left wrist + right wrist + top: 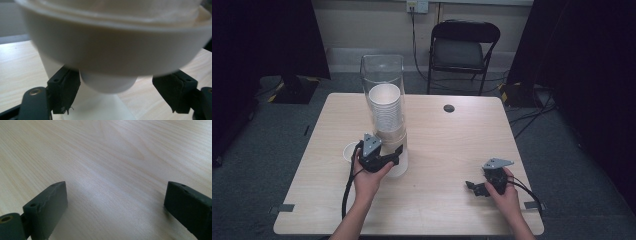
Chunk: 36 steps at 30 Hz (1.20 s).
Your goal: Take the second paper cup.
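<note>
White paper fills the space just ahead of the left gripper [116, 93]: a cup [110, 83] sits between its two black jaws, its narrow base low in the gap and its wide rim looming above and close to the lens, out of focus. The left pad [65, 91] lies against the cup's side, while the right pad [175, 91] stands clear of it with bare wood showing between, so the jaws are parted around the cup and do not clamp it. From the high view, the left gripper [396, 152] is held in the person's left hand [368, 179] and points at the foot of a tall stack of paper cups [385, 107], which stands inside a clear open-topped container [382, 67] just beyond the jaws. Behind that gripper, on the side away from the stack, a single cup [348, 150] rests on the table. Well apart to the other side, the right gripper [472, 187] lies low over the wooden table [442, 150] in the right hand [503, 192]; its own view shows both jaws spread wide with only pale wood grain [112, 170] between them. Farther off, past the table's far edge, stands a dark folding chair [464, 50].
</note>
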### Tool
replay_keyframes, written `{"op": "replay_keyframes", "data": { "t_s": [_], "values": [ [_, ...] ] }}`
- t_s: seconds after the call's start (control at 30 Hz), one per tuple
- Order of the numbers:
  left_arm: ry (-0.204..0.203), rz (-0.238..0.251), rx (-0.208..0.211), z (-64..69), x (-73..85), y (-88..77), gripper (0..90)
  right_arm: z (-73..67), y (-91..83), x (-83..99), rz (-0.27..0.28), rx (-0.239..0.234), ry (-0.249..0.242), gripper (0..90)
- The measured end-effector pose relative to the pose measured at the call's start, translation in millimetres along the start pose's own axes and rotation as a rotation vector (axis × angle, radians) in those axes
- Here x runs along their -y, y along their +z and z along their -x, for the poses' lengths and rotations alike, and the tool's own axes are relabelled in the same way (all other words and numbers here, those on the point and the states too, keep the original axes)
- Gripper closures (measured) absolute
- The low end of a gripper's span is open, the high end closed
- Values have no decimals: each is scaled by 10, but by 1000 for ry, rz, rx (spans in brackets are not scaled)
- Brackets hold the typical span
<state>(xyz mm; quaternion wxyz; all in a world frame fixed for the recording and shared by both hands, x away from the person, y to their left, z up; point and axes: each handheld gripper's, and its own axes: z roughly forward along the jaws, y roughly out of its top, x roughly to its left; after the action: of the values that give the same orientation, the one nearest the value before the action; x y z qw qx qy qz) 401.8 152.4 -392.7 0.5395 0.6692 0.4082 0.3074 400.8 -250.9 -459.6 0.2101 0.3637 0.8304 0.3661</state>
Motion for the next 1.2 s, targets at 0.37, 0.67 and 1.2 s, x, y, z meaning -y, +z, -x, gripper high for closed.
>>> {"op": "replay_keyframes", "data": {
  "t_s": [0.37,0.67,1.2],
  "values": [
    [-13,40,-55,21,28,148,307,5,2,-2,-1,-2,-3,39],
    [3,27,-77,31,50,179,368,6,2,-2,-1,-5,-2,38],
    [18,26,-77,48,85,160,372,5,2,-1,-2,-3,-3,38]
  ]
}}
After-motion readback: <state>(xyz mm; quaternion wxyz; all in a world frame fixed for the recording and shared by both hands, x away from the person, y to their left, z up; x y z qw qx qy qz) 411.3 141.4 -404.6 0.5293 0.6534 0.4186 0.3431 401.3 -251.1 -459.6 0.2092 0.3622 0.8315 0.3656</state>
